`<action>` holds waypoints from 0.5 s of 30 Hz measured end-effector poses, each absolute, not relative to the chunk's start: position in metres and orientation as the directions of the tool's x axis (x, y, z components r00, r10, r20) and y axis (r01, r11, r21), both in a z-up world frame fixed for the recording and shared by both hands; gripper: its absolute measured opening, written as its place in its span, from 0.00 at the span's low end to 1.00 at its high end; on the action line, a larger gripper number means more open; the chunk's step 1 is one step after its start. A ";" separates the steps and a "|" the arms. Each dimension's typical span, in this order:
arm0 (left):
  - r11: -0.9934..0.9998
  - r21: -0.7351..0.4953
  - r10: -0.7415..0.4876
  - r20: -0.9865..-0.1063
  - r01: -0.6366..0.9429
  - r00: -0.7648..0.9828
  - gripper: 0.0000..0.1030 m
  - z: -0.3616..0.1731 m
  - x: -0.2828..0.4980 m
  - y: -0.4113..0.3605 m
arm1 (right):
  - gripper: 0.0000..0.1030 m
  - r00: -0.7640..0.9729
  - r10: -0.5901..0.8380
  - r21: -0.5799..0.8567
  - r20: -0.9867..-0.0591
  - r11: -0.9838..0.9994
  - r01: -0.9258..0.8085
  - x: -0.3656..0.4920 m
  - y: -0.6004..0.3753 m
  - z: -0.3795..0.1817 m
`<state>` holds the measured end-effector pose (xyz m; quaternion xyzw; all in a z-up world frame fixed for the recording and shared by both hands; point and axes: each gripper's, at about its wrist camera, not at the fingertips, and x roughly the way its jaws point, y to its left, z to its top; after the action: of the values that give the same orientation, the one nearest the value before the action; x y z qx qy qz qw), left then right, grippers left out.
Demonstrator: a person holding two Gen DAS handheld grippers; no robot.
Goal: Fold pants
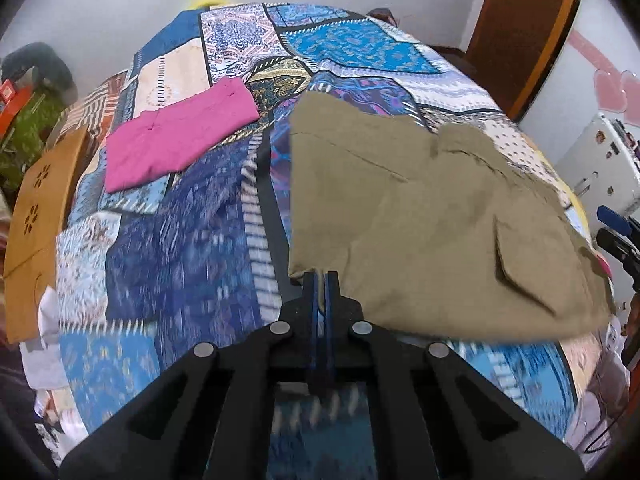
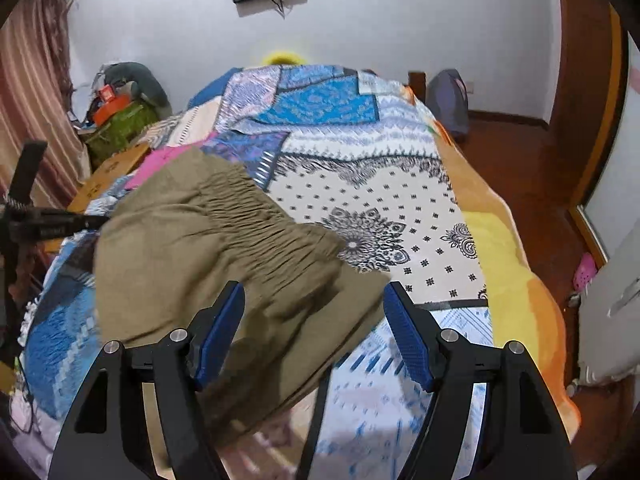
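Observation:
Olive-khaki pants [image 1: 432,220] lie on a patchwork bedspread [image 1: 180,248], folded into a broad slab with a flap pocket showing. My left gripper [image 1: 321,276] is shut on the pants' near left corner. In the right wrist view the pants [image 2: 224,248] show their gathered elastic waistband. My right gripper [image 2: 314,312] is open, its blue pads either side of the pants' near edge, gripping nothing. The right gripper also shows at the right edge of the left wrist view [image 1: 618,232].
A folded pink garment [image 1: 180,136] lies on the bed's far left. A brown cardboard box [image 1: 36,220] sits by the bed's left edge. A yellow-orange blanket [image 2: 516,280] covers the bed's right side. A wooden door [image 1: 524,28] stands at far right.

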<state>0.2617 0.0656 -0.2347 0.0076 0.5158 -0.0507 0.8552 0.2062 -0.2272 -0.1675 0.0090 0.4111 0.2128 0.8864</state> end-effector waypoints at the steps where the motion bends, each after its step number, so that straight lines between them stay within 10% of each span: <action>1: 0.995 -0.046 -0.083 -0.880 0.090 0.467 0.01 -0.233 0.254 0.066 | 0.66 0.571 0.387 0.188 -0.724 0.907 -0.376 0.202 -0.225 -0.167; 15: 0.997 -0.050 -0.072 -0.862 0.059 0.501 0.10 -0.214 0.210 0.085 | 0.66 0.508 0.421 0.278 -0.751 0.900 -0.334 0.179 -0.221 -0.189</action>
<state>0.2101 0.0845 -0.2145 -0.0069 0.4981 -0.0379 0.8662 0.1790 -0.2208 -0.1893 0.0486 0.4453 0.2178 0.8671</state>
